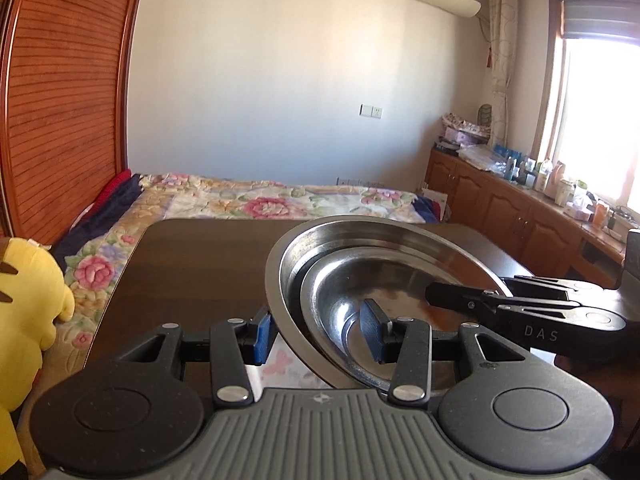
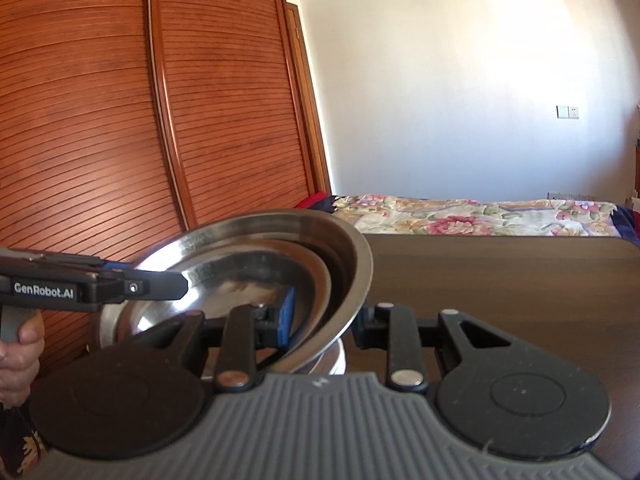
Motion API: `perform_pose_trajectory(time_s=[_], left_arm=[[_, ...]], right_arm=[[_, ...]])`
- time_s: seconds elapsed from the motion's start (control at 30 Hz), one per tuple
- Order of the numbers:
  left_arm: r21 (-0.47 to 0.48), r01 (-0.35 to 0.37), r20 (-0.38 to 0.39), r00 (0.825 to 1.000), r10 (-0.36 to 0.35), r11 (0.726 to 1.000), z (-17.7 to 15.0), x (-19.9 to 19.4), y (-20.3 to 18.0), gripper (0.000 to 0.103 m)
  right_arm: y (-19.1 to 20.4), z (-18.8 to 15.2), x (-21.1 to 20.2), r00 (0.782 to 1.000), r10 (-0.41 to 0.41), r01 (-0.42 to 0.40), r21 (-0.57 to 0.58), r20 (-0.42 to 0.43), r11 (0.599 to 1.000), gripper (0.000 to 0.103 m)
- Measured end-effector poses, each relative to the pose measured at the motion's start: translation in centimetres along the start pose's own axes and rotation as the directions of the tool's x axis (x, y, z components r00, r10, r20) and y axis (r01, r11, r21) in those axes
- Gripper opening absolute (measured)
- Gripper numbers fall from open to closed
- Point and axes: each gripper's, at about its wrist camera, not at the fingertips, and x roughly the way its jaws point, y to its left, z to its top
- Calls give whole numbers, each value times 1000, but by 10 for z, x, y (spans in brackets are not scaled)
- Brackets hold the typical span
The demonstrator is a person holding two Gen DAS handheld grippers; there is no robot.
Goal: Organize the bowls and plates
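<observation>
Here, taken one view at a time:

Left wrist view, left claw [image 1: 320, 334]: your two blue pads straddle the near-left rim of the steel stack, one pad outside it, one inside, so the claw reads as clenched on the rim.
Left wrist view, stack: a smaller dish [image 1: 360, 304] sits nested inside the large steel plate [image 1: 276, 276]. Both are tilted and seem lifted above the dark counter [image 1: 192, 264].
Left wrist view, right claw [image 1: 436, 294]: it comes in from the right, one finger over the plate's right rim.

Right wrist view, right claw [image 2: 324, 320]: the blue inner pad lies against the plate's inside wall, the other finger outside. It is clenched on the large steel plate [image 2: 360, 264].
Right wrist view, left claw [image 2: 176, 286]: it enters from the left, held by your hand [image 2: 18, 356], gripping the opposite rim.
Right wrist view, under the plate: something pale and round shows below the rim; I cannot tell what it is.

Deciding relation: the stack hangs between your claws, each equally near its own rim, with free counter [image 2: 520, 272] to the right and far side.
Judgement: keep both claws level with each other, or the inner dish may slide.
</observation>
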Motion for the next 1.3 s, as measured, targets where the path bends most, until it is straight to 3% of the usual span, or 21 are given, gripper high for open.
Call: perform_pose_trajectory(time_s=[0.67, 1.3], left_arm=[[-28, -33, -80, 996, 31, 999, -20, 14, 14, 46], [-21, -55, -82, 995, 53, 998, -24, 17, 15, 46]], right_arm=[[13, -19, 18, 998, -2, 2, -2, -65, 1000, 31], [21, -23, 27, 995, -21, 22, 3, -94, 1000, 33]])
